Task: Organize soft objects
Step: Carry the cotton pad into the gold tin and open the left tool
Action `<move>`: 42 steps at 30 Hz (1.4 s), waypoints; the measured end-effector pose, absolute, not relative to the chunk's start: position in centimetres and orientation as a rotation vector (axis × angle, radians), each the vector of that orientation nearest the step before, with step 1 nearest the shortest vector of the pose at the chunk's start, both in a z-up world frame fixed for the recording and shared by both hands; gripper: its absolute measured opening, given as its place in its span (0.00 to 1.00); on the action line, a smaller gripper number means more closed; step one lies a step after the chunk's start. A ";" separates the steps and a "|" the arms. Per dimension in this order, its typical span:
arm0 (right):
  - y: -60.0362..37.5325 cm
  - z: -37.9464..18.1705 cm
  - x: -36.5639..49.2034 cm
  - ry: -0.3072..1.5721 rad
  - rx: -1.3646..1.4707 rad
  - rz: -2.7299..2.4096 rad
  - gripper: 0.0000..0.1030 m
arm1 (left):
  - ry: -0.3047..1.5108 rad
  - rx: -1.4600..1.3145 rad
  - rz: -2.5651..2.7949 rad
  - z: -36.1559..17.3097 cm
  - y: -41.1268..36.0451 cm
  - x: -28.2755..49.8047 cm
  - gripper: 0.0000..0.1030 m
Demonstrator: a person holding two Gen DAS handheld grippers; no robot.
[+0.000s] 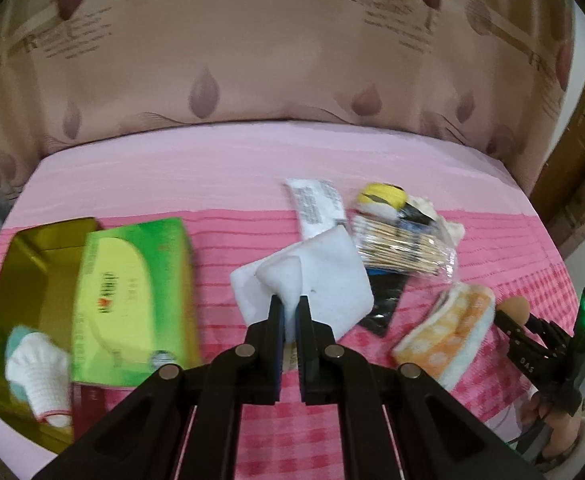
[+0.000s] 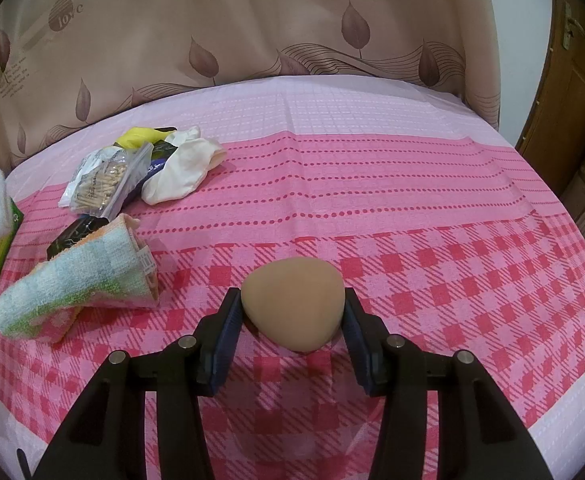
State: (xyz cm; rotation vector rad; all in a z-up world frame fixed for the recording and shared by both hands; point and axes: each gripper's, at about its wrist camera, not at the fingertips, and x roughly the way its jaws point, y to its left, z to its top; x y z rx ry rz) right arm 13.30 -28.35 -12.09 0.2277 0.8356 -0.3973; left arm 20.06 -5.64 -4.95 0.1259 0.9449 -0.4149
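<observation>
Left gripper [image 1: 290, 300] has its jaws pinched narrow on a white soft tissue sheet [image 1: 312, 280], prob. bound for the gold open tin [image 1: 20, 248] w/ knit glove to their left, while right gripper [image 2: 292, 300] has jaws clasping a tan egg-shaped sponge [image 2: 294, 304] just above the pink checked bedsheet [image 2: 452, 280].

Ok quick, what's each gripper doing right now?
Left gripper: shut on the white tissue.
Right gripper: shut on the tan makeup sponge, held between both pads.
</observation>
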 end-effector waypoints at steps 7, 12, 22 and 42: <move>-28.2 -12.0 13.4 0.837 0.227 -0.400 0.44 | 0.896 0.122 -0.323 -2.4 -0.9 20.5 0.05; -28.2 -12.0 13.4 0.837 0.225 -0.401 0.44 | 0.872 0.117 -0.236 -1.1 3.3 21.4 0.05; -28.1 -12.1 13.5 0.841 0.217 -0.407 0.44 | 0.901 0.085 -0.057 -1.7 11.8 24.7 0.05; -27.6 -12.1 13.8 0.853 0.202 -0.430 0.44 | 1.037 0.072 0.078 -7.6 17.0 29.6 0.05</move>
